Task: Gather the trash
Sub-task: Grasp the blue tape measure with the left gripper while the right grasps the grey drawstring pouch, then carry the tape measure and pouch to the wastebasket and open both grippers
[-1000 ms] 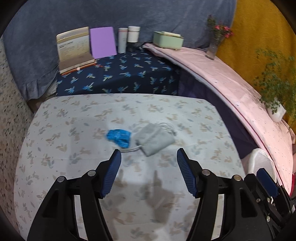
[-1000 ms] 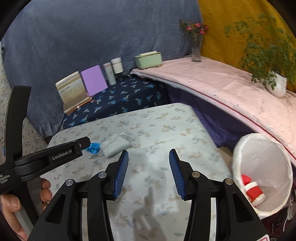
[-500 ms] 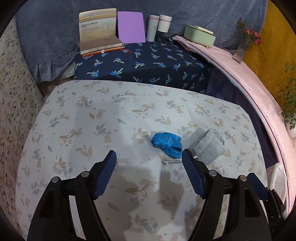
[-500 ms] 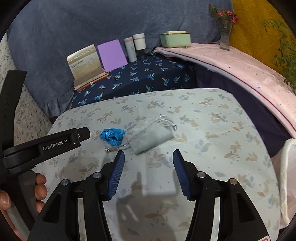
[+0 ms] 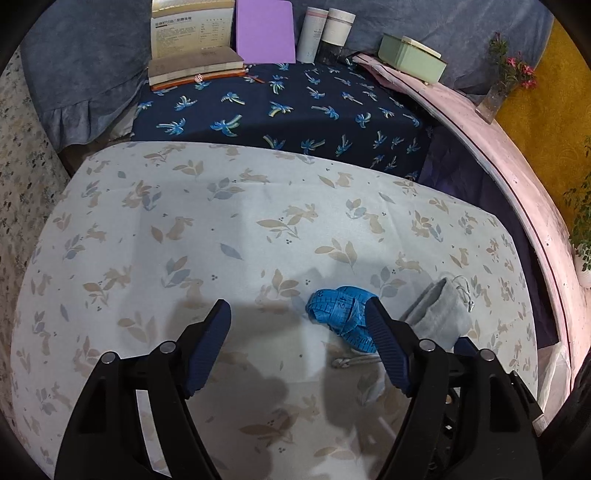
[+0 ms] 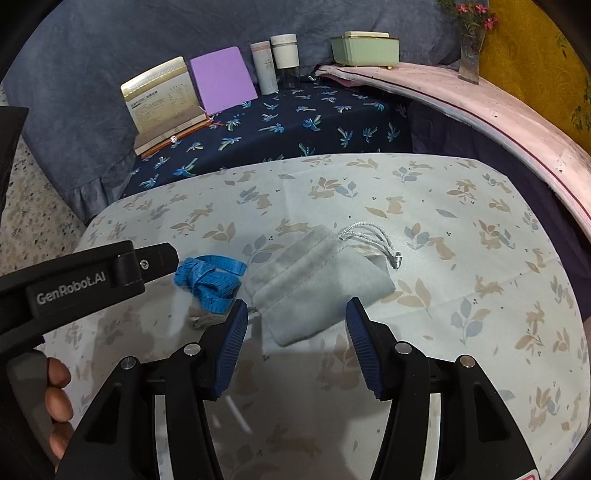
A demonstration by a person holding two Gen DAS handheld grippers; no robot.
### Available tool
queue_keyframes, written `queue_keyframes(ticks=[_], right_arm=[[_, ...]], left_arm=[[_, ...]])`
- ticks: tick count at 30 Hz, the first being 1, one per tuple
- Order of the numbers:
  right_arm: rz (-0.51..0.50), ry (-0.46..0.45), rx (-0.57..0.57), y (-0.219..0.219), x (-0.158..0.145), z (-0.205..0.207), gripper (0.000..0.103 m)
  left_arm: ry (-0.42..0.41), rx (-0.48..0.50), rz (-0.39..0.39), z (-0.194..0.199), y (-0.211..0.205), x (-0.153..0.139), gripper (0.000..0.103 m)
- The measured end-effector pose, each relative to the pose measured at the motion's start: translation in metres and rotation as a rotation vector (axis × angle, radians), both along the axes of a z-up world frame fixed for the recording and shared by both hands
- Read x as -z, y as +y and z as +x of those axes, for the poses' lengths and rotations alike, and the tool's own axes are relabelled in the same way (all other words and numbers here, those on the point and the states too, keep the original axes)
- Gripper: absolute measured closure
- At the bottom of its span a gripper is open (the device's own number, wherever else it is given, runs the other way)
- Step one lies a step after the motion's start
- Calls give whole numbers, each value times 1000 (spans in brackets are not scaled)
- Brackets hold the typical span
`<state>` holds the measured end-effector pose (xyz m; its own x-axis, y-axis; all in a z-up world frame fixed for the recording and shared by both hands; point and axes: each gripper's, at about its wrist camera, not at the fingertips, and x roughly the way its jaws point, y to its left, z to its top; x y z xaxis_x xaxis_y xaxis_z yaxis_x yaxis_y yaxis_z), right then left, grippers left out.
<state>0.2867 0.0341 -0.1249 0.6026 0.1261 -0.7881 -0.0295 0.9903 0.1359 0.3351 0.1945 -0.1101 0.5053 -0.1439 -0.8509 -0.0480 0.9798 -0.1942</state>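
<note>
A crumpled blue measuring tape (image 5: 341, 312) lies on the rabbit-print tablecloth (image 5: 221, 240), touching a grey drawstring pouch (image 5: 439, 317) to its right. My left gripper (image 5: 299, 325) is open, just above the cloth; the tape sits against the inside of its right finger. In the right wrist view the pouch (image 6: 314, 284) lies just ahead of my open right gripper (image 6: 293, 314), with the tape (image 6: 207, 277) to its left. The left gripper's body (image 6: 85, 280) shows there at the left, beside the tape.
A lower table with a dark palm-print cloth (image 5: 280, 103) stands behind, carrying a book (image 5: 192, 40), a purple notebook (image 5: 264, 31), two cylinders (image 5: 325, 35) and a green box (image 5: 412, 61). A pink shelf (image 5: 517, 177) curves along the right. A white bin's rim (image 5: 554, 369) shows low right.
Both grippers have moved forward and down toward the tape and pouch. The left gripper has shifted left, so the tape now sits by its right finger. The white bin has left the right view.
</note>
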Motion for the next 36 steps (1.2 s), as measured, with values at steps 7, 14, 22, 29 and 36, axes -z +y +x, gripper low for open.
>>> queue_keyframes(ticks=[7, 14, 22, 29, 36], right_arm=[[-22, 11, 11, -9, 11, 4, 66], [8, 23, 43, -30, 10, 1, 94], [25, 17, 95, -54, 3, -16, 95], [48, -29, 148, -80, -21, -36, 95], [57, -94, 201, -111, -55, -61, 95]], left_arm=[[28, 23, -4, 11, -16, 15, 32], [23, 57, 29, 12, -34, 23, 47], [22, 94, 28, 2, -54, 18, 75], [-3, 137, 11, -17, -78, -1, 80], [-54, 199, 9, -41, -114, -33, 80]])
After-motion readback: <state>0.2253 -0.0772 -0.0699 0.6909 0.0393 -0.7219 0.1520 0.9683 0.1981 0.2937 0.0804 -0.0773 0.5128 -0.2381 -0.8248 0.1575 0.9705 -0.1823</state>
